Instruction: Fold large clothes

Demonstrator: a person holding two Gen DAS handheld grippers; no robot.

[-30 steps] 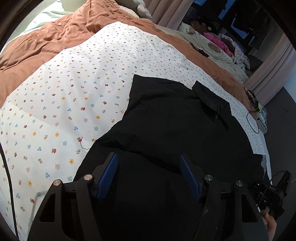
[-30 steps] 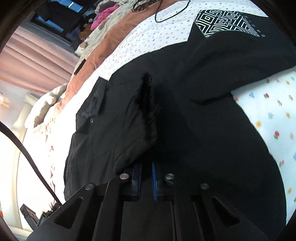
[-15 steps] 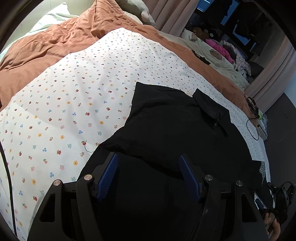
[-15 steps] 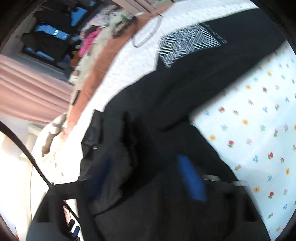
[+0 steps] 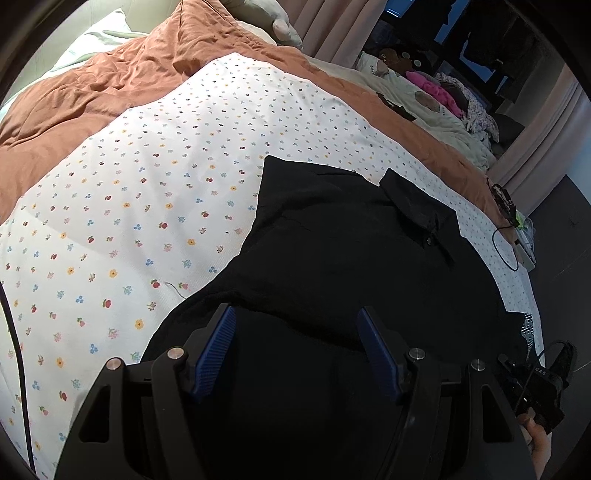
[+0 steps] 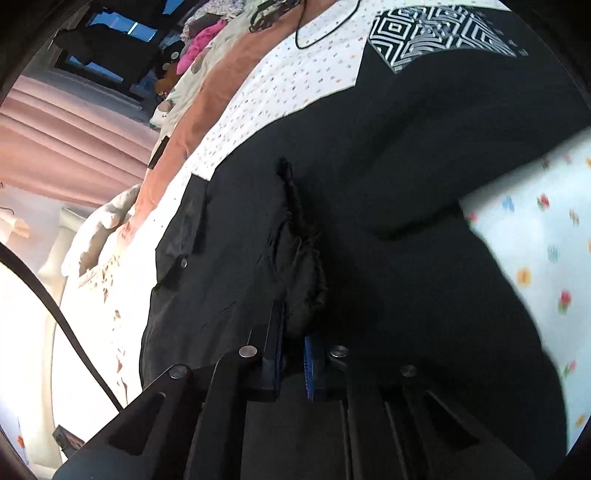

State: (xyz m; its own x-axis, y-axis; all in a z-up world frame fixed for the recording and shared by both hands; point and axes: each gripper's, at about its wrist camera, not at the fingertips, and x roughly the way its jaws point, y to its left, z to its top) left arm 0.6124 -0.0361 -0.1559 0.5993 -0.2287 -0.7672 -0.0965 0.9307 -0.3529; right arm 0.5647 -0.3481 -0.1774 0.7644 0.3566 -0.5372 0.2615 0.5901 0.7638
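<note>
A large black collared shirt (image 5: 332, 251) lies spread on a white floral sheet (image 5: 155, 177), its collar (image 5: 417, 206) toward the far right. My left gripper (image 5: 295, 332) is open, hovering over the shirt's near part, nothing between its blue pads (image 5: 218, 350). In the right wrist view the same shirt (image 6: 424, 184) fills the frame. My right gripper (image 6: 293, 332) is shut on a bunched fold of black fabric (image 6: 299, 266), which stands up from between its jaws. A second black garment with a white geometric print (image 6: 424, 33) lies beyond.
An orange-brown duvet (image 5: 92, 96) covers the far side of the bed. A pile of clothes and soft toys (image 5: 436, 92) sits far right. A black cable loop (image 5: 504, 243) lies near the right bed edge. Pink curtains (image 6: 62, 140) hang behind.
The right gripper was open and moving half a second ago; now it is shut again on a fold of the black shirt. The left gripper has stayed open, drifting slightly.
</note>
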